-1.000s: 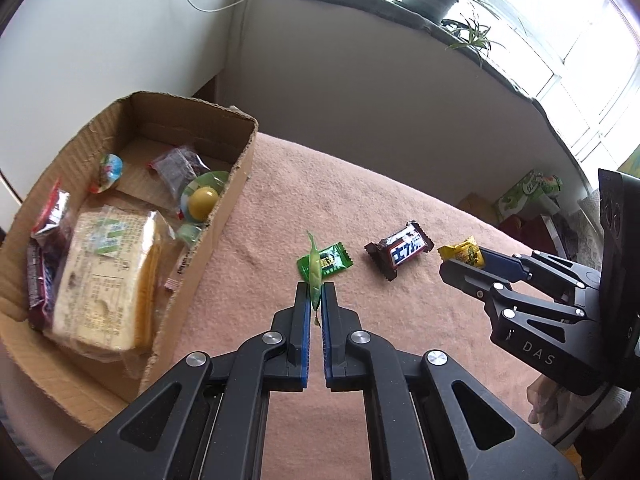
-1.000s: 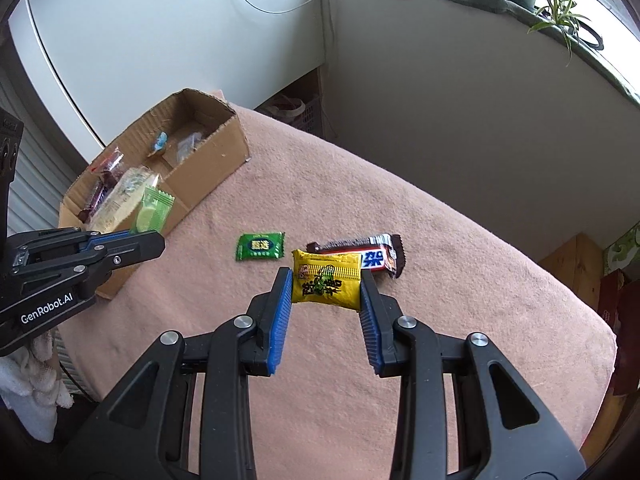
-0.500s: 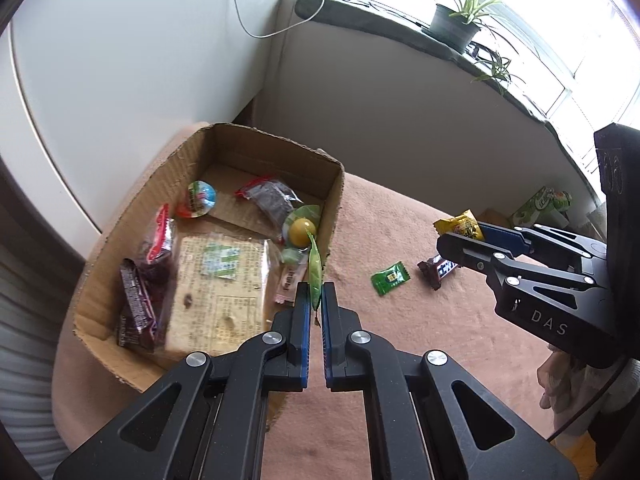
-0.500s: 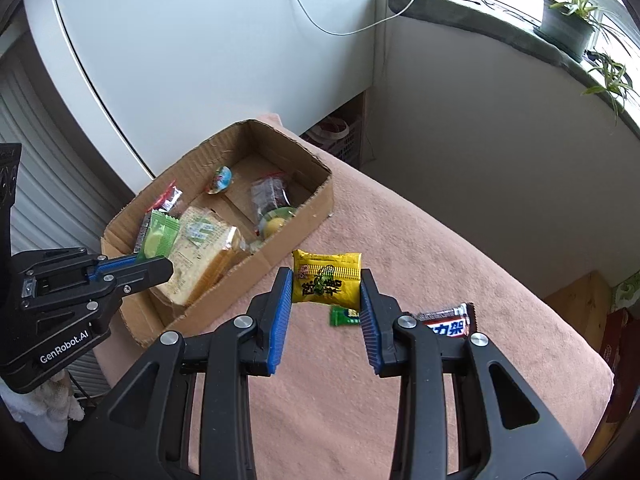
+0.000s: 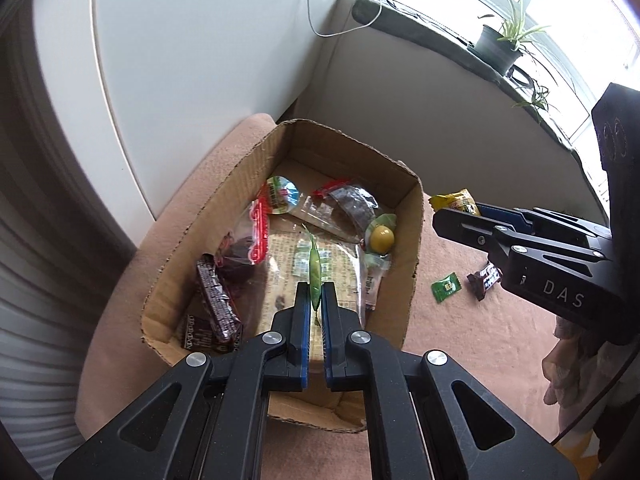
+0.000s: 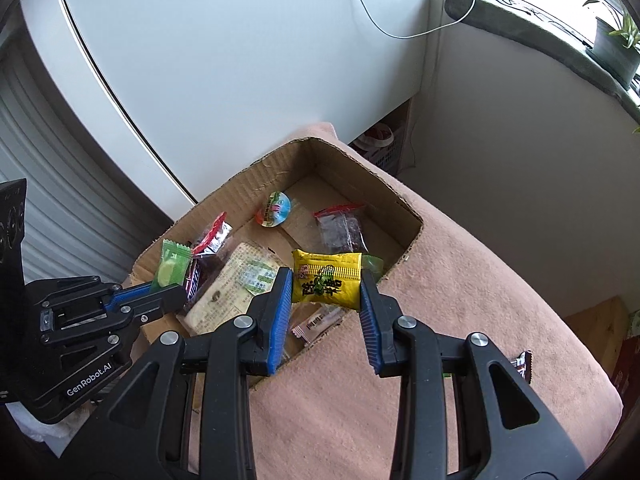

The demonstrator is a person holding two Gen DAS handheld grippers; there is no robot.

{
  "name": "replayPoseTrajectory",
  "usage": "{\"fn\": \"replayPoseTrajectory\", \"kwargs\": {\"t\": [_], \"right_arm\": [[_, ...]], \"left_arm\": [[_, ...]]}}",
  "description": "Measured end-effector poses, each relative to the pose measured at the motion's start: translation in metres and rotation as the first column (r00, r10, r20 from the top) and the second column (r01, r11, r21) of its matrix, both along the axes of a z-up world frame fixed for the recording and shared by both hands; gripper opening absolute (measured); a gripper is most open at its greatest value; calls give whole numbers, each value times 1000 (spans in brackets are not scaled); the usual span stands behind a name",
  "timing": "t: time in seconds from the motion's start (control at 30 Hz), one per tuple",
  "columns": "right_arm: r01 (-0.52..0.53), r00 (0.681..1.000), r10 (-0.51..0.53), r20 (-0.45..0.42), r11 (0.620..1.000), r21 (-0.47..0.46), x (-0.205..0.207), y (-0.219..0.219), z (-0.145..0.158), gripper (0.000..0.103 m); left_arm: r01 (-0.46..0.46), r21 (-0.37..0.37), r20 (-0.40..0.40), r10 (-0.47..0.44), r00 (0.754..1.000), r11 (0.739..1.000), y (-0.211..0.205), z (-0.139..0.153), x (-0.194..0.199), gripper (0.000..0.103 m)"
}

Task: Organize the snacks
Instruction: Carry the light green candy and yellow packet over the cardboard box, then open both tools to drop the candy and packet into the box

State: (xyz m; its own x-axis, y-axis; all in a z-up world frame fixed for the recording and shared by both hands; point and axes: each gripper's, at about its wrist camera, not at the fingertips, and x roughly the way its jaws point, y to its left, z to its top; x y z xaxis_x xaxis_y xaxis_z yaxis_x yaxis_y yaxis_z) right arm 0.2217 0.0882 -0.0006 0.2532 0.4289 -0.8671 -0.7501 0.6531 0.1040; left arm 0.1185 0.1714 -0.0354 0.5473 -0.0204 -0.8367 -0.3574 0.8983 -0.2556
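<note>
Only left view shows green candy [image 5: 445, 287] outside box [image 5: 416, 240].

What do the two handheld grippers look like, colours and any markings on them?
Both are black angular linkages with silver pivot bolts and blue ribbed finger pads. The left gripper carries white "GenRobot.AI" lettering on its side; the right gripper is marked "DAS". A black cable hangs by the right one.

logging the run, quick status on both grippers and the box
Left gripper shut on green packet, over box. Right gripper shut on yellow packet, at box edge. Nothing in the way.
</note>
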Motion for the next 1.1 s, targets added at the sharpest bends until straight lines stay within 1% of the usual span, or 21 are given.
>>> {"fn": "replayPoseTrajectory", "kwargs": {"t": [0.2,0.5,0.57,0.6,0.63,0.67,0.7,0.73,0.77,0.8,0.83,0.87,1.1], "right_arm": [[-5,1000,5,-30,1000,8,6,18,-5,34],[-25,999,25,-35,1000,2,9,35,-4,34],[-27,999,27,-27,1000,-1,8,36,-3,37],[-28,999,28,-26,1000,-2,8,37,-3,41],[-27,999,27,-21,1000,-6,8,37,-3,49],[-23,1000,23,-13,1000,-10,8,37,-3,55],[-20,1000,20,-6,1000,-8,8,37,-2,62],[-16,1000,16,0,1000,-7,7,36,-1,67],[-11,1000,11,5,1000,-8,7,35,0,70],[-5,1000,5,10,1000,-9,7,34,1,72],[1,1000,-1,16,1000,-10,8,33,2,72],[8,1000,-8,19,1000,-13,8,32,3,72],[44,998,-42,40,998,-49,13,23,0,72]], "left_arm": [[-19,-1,-5,19,1000,1000,13,-2,-2,4],[-17,1,3,17,1000,1000,18,0,2,4],[-14,-3,2,14,1000,1000,18,0,2,4],[-12,-4,1,12,1000,1000,18,0,2,8],[-11,-1,-1,11,1000,1000,18,0,2,11],[-13,3,-1,13,1000,1000,18,0,2,18],[-13,3,-1,13,1000,1000,18,1,2,23],[-11,1,-2,11,1000,1000,18,0,2,27],[-10,3,-2,10,1000,1000,17,1,3,29],[-9,8,-7,9,1000,1000,17,0,3,35],[-10,11,-13,10,1000,1000,16,0,4,44],[-13,11,-16,13,1000,1000,16,0,4,46],[-7,16,-18,8,1000,1000,12,0,6,47]]}}
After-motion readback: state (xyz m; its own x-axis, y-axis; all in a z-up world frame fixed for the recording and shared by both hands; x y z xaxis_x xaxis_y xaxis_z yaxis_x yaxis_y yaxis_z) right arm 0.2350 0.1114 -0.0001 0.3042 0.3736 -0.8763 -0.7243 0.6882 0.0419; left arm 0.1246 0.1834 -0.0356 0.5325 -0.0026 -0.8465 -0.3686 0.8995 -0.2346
